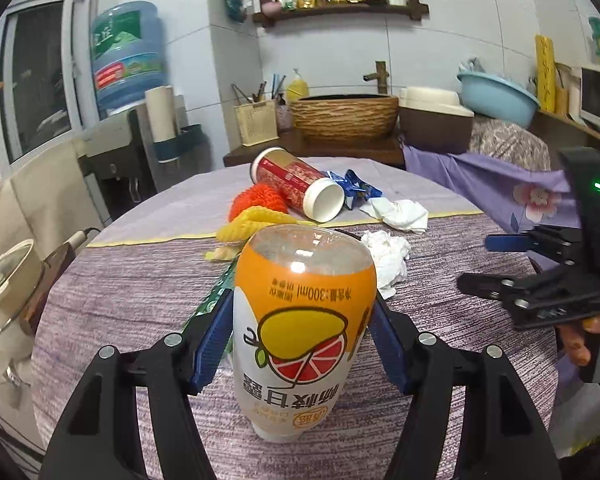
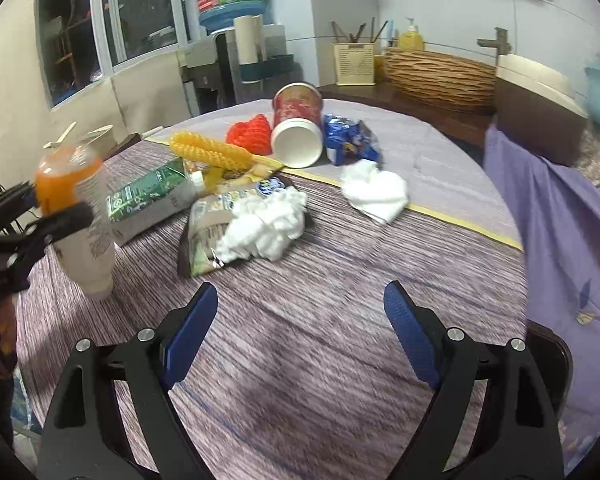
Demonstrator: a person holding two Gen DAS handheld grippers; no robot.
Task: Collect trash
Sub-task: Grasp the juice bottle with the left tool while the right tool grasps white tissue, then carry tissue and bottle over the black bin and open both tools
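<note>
My left gripper (image 1: 302, 332) is shut on an orange and white drink bottle (image 1: 304, 320), held upside down just over the purple tablecloth (image 1: 140, 280); it also shows in the right wrist view (image 2: 74, 216). My right gripper (image 2: 300, 320) is open and empty above the cloth; it also shows in the left wrist view (image 1: 480, 264). Ahead lie two crumpled tissues (image 2: 266, 226) (image 2: 374, 190), a snack wrapper (image 2: 202, 240), a green carton (image 2: 152, 196), a red paper cup (image 2: 298, 128) on its side and a blue wrapper (image 2: 350, 138).
An orange scrubber (image 2: 252, 134) and a yellow mesh piece (image 2: 210, 152) lie by the cup. A woven basket (image 1: 346, 118), a utensil holder (image 1: 256, 122) and a brown box (image 1: 436, 124) stand behind the table. A water dispenser (image 1: 128, 56) is at the left.
</note>
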